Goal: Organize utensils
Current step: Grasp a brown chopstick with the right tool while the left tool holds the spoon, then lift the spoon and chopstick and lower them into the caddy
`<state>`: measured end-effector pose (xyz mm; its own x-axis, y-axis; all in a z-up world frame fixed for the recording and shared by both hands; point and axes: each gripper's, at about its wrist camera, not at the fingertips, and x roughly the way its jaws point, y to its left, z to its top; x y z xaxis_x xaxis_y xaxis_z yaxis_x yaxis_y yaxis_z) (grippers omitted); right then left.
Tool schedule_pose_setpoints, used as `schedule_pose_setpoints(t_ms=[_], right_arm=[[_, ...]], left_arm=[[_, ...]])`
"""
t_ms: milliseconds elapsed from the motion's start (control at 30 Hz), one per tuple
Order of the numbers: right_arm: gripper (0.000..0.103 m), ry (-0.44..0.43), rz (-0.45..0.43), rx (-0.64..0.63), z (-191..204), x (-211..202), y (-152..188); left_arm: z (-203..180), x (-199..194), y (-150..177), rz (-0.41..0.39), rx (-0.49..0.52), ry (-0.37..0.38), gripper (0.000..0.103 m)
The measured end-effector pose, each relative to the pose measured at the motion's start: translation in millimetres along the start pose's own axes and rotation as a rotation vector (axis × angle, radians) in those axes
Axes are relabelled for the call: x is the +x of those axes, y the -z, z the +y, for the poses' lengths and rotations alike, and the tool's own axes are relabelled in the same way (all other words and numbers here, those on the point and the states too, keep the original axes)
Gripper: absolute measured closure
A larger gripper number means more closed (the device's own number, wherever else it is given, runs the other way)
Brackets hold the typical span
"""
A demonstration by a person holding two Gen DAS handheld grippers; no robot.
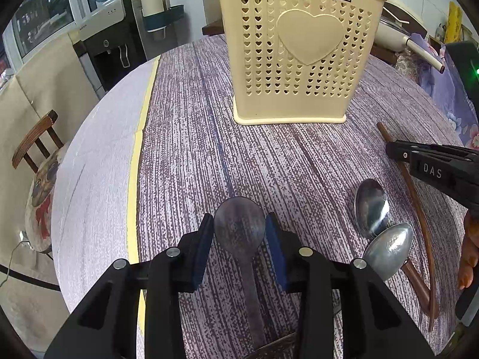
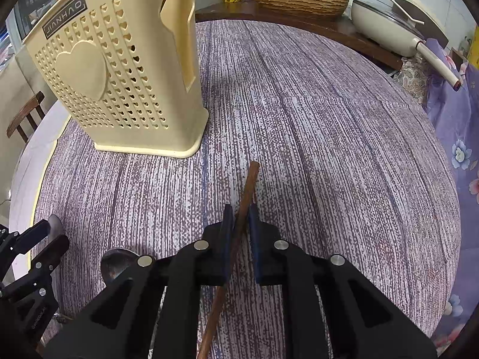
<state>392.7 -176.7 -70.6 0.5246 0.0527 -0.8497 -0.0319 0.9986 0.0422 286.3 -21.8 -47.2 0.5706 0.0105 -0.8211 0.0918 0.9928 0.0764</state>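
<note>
My left gripper (image 1: 239,233) sat w/ both blue pads against the bowl of a dark spoon (image 1: 239,227), clamped on it, handle running back under the jaws. My right gripper (image 2: 241,224) was closed on a brown chopstick (image 2: 248,188), tip pointing fwd over the cloth. Two more metal spoons (image 1: 377,224) lay on the striped tablecloth (image 1: 194,149) betw. my grippers, bowls touching, beside another chopstick. Cream utensil holder (image 1: 296,53) stood upright ahead, w/ sticks already inside.
</note>
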Motion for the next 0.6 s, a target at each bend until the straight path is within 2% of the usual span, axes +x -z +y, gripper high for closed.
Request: schedule_pose_setpoints(t_ms=[233, 400, 600], right_arm=[[0.095, -0.061, -0.001, 0.061, -12.4, -0.7, -1.9], [0.095, -0.106, -0.035, 0.095, -21.1, -12.6, -5.3], [0.095, -0.173, -0.118, 0.117, -29.9, -46.1, -6.1]], left_arm=[[0.1, -6.4, -4.1, -0.033, -0.008, 0.032, 0.067], [4.0, -19.3, -10.1, -0.084, -0.037, 0.063, 0.067], [5.9, -42.7, -20.2, -0.173, -0.049, 0.095, 0.067]])
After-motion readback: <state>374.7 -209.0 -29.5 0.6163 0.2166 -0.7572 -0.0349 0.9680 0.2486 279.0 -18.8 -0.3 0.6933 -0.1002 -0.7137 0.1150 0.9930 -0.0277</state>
